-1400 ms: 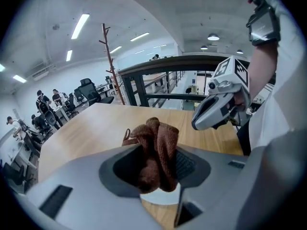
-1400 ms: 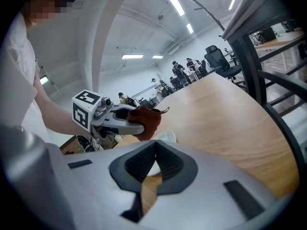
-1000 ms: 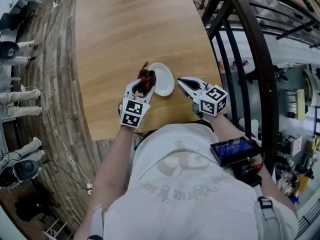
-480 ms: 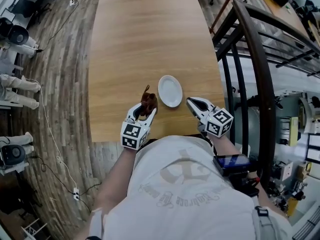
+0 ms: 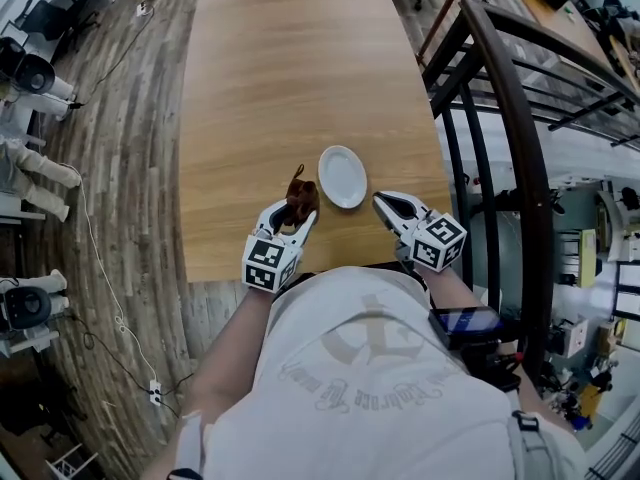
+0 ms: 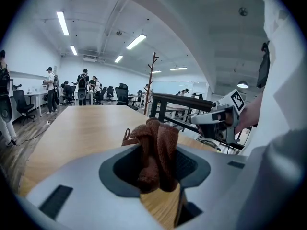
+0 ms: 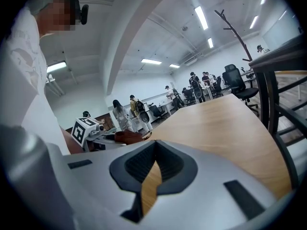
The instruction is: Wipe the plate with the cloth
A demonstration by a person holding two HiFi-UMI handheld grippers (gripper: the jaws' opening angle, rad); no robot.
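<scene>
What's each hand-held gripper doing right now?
Left hand-held gripper: closed on the brown cloth.
Right hand-held gripper: closed, holding nothing.

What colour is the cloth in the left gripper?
The cloth is reddish brown, seen best in the left gripper view.

A long wooden table point(image 5: 290, 88) is set on a plank floor point(image 5: 130, 168). A dark metal railing point(image 5: 510, 138) is run along the table's right side. Beyond the far end, a coat stand point(image 6: 152, 75), office chairs point(image 7: 235, 83) and standing people point(image 6: 84, 83) are seen under ceiling light strips point(image 6: 62, 23).
</scene>
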